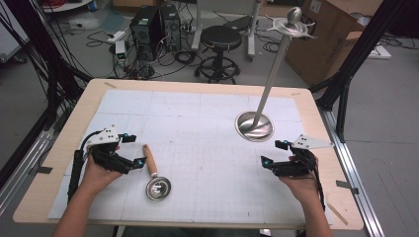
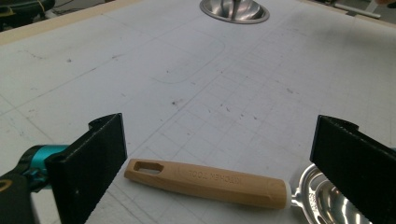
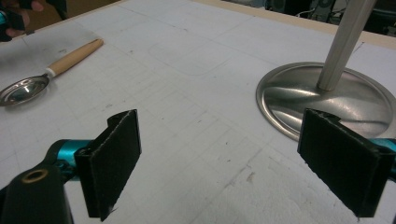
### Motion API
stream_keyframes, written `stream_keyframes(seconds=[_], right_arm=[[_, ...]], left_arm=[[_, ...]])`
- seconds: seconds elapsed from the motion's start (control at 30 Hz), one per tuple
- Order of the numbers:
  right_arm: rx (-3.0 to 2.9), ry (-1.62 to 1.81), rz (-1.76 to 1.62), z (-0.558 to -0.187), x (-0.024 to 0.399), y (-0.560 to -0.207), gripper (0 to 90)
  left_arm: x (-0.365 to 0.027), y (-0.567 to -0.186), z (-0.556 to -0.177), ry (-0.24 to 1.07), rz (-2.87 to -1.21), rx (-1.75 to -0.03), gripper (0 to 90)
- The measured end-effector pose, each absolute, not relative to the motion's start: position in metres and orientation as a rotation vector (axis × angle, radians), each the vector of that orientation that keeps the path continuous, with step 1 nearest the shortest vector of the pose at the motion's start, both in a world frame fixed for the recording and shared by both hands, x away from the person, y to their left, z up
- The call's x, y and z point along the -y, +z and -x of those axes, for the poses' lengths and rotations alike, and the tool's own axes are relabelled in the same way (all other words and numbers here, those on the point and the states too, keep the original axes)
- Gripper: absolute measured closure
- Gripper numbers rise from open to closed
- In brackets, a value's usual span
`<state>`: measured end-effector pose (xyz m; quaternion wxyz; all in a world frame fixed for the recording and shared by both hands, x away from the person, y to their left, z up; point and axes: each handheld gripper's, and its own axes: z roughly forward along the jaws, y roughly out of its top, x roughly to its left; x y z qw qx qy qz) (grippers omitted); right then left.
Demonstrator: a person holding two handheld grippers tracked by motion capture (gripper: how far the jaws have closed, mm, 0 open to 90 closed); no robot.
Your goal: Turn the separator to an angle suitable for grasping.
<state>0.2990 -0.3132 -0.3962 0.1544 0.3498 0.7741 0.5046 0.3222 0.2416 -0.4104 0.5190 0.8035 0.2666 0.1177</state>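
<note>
Grippers apart over gridded mat, ladle on the table

Left gripper [image 1: 134, 149] sits low at the left of the white gridded mat [image 1: 197, 128], jaws spread wide with nothing between them. In the left gripper view the ladle [image 2: 215, 179] lies flat just ahead of the jaws, wooden handle across the gap, metal bowl partly behind the right-hand jaw; contact cannot be judged. In the high view the ladle's [image 1: 154, 176] handle points away from the person, bowl nearer the front edge. Right gripper [image 1: 274, 153] is at the right of the mat, jaws likewise apart and empty. Metal stand [image 1: 267, 94] rises tilted from its round base [image 3: 299, 95], near the right gripper. Wooden table [image 1: 64, 143] carries the mat.
</note>
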Motion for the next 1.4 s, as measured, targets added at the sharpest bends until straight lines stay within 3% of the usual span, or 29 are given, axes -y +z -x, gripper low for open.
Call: stream_keyframes(seconds=[0.5,1.03,1.4], right_arm=[[-2.239,1.414,-0.996,-0.3,0.31,-0.398,12.2],[-2.259,1.383,-0.989,-0.303,0.306,-0.401,12.2],[-2.27,1.36,-0.998,-0.302,0.305,-0.403,14.0]], left_arm=[[-0.249,-0.42,-0.326,0.283,-1.969,-0.71,12.5],[-0.257,-0.421,-0.326,0.269,-2.031,-0.746,56.9],[-0.253,-0.428,-0.329,0.286,-2.102,-0.791,78.4]])
